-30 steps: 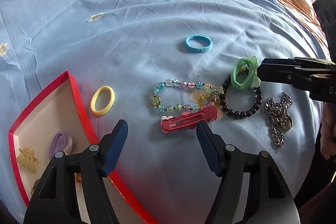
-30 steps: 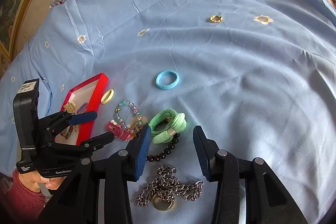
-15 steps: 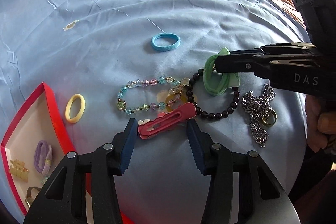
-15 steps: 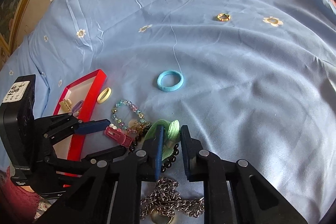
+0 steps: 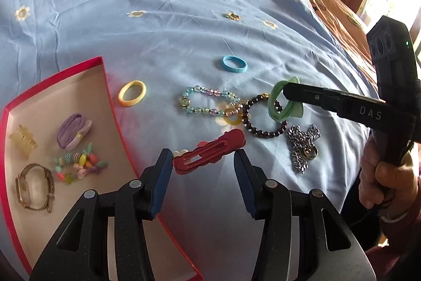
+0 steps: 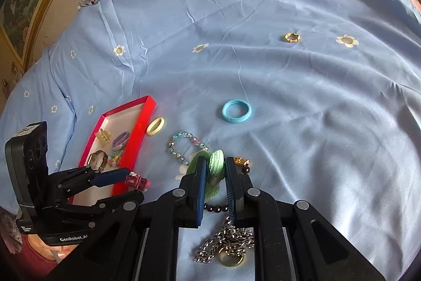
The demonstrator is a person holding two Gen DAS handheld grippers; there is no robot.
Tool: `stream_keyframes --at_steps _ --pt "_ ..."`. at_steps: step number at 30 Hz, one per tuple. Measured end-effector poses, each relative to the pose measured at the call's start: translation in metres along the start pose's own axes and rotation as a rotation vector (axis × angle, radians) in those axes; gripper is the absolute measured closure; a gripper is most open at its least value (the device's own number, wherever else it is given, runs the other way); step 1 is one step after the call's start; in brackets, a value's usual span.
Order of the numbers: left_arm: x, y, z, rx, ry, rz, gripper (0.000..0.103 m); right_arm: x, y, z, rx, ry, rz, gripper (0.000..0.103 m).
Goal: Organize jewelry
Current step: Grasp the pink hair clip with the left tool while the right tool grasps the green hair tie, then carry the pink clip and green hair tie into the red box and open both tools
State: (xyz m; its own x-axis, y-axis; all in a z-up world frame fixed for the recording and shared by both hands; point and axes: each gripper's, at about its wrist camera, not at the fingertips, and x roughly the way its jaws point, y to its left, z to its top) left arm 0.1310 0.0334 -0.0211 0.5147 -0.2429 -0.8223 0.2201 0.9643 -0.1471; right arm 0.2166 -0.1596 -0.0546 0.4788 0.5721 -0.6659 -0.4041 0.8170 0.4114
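Right gripper (image 6: 213, 170) fingers clamp the green scrunchie (image 5: 280, 107) above the bed (image 5: 158, 17): soft, light, grips anywhere. Left gripper (image 5: 203, 167) fingers spread wide, empty, straddling the red clip (image 5: 210, 151): rigid, best pinched mid-length.

My left gripper (image 5: 202, 170) is black plastic with two dark blue fingers (image 5: 161, 175) that have tiny ridges. Round silver screws sit on its joints. My right gripper (image 6: 213, 183) looks the same, black with blue ridged fingers (image 6: 201, 186). Its side has the white letters "DAS". A black box with three round holes and a small green light sits on top. My right hand (image 5: 381, 175) has bare skin and a dark red sleeve.
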Motion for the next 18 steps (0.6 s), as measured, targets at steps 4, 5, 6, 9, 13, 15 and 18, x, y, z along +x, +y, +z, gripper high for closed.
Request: stream_keyframes --at_steps 4,5,6,9,13,15,18 --pt "-0.021 0.016 -0.009 -0.067 -0.041 0.018 0.056 0.002 0.015 -0.003 -0.015 0.010 0.030 0.089" --pt "-0.026 0.020 -0.011 -0.081 -0.051 0.026 0.056 0.002 0.019 -0.004 -0.022 0.013 0.037 0.089" --pt "-0.031 0.023 -0.014 -0.094 -0.059 0.032 0.056 0.004 0.024 -0.004 -0.029 0.016 0.045 0.089" --pt "-0.044 0.036 -0.022 -0.138 -0.082 0.043 0.056 0.007 0.039 -0.006 -0.049 0.026 0.069 0.089" --pt "-0.057 0.054 -0.035 -0.191 -0.098 0.072 0.056 0.014 0.058 -0.009 -0.079 0.042 0.095 0.089" --pt "-0.062 0.062 -0.042 -0.213 -0.101 0.079 0.056 0.017 0.067 -0.010 -0.094 0.049 0.105 0.089" --pt "-0.068 0.071 -0.050 -0.232 -0.103 0.098 0.056 0.021 0.080 -0.012 -0.115 0.060 0.121 0.089"
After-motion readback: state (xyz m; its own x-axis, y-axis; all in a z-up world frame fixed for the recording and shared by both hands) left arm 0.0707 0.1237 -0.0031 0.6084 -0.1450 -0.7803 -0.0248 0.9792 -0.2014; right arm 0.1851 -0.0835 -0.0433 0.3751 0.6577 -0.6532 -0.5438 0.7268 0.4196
